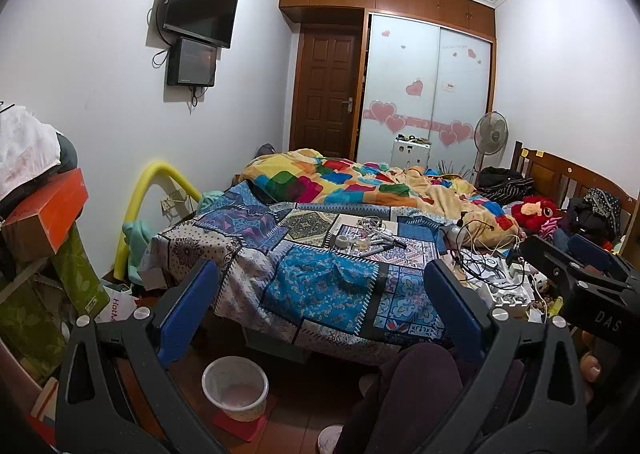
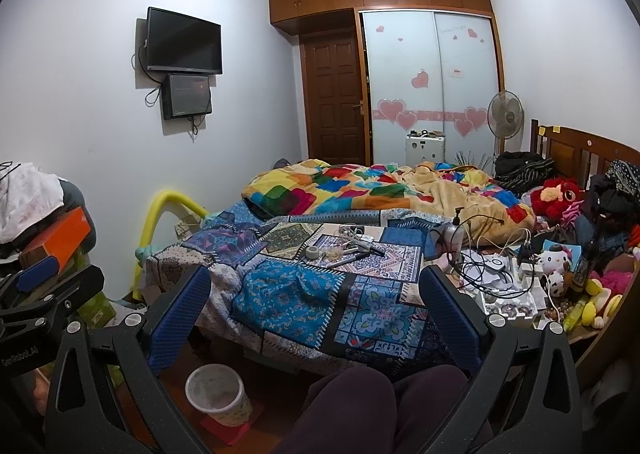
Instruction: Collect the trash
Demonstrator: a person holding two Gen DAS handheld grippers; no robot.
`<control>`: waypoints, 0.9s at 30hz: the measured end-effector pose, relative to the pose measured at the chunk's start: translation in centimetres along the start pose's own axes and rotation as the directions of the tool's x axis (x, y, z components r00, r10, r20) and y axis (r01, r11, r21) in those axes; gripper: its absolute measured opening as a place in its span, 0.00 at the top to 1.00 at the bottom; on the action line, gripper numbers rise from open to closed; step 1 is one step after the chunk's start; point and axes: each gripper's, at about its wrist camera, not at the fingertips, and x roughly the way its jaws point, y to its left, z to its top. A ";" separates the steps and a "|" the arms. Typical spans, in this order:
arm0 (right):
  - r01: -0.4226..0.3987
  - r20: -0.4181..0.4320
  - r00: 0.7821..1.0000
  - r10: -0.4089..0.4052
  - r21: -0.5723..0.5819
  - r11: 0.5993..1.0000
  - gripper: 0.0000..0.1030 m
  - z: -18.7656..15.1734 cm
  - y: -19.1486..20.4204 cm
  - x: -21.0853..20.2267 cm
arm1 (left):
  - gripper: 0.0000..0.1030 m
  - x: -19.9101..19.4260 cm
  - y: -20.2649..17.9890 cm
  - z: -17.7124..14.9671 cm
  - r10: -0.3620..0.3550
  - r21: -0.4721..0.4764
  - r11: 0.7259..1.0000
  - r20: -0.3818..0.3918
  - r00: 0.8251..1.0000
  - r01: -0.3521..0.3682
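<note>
A pale waste bin [image 1: 235, 388] [image 2: 216, 394] stands on a red mat on the floor in front of the bed, lined and apparently empty. On the patchwork bedsheet [image 1: 320, 286] [image 2: 288, 294] lies a cluster of small items: a tape roll [image 1: 341, 241] [image 2: 312, 252], a crumpled clear wrapper [image 1: 362, 244] [image 2: 334, 252], pens [image 2: 348, 260] and white cords [image 1: 370, 221]. My left gripper [image 1: 320, 274] is open and holds nothing, well short of those items. Beside it, my right gripper [image 2: 315, 278] is also open and holds nothing.
A person's knees in dark trousers [image 1: 416, 386] [image 2: 360, 406] sit below both grippers. Cables, chargers, a pump bottle [image 2: 454, 232] and plush toys [image 2: 558, 193] crowd the right side. Stacked boxes with an orange one [image 1: 48, 213] stand left. A colourful quilt [image 1: 360, 181] covers the far bed.
</note>
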 end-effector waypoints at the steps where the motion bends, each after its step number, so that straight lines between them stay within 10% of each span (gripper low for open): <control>1: 0.000 0.000 1.000 0.000 0.000 1.000 0.00 0.0 0.0 0.0 | 0.00 0.0 0.0 0.0 0.000 0.000 1.000 0.000 1.000 0.000; 27: -0.001 -0.003 1.000 0.001 -0.005 1.000 0.00 0.1 0.2 0.0 | 0.00 0.0 0.2 -0.1 -0.003 -0.005 1.000 -0.001 1.000 0.003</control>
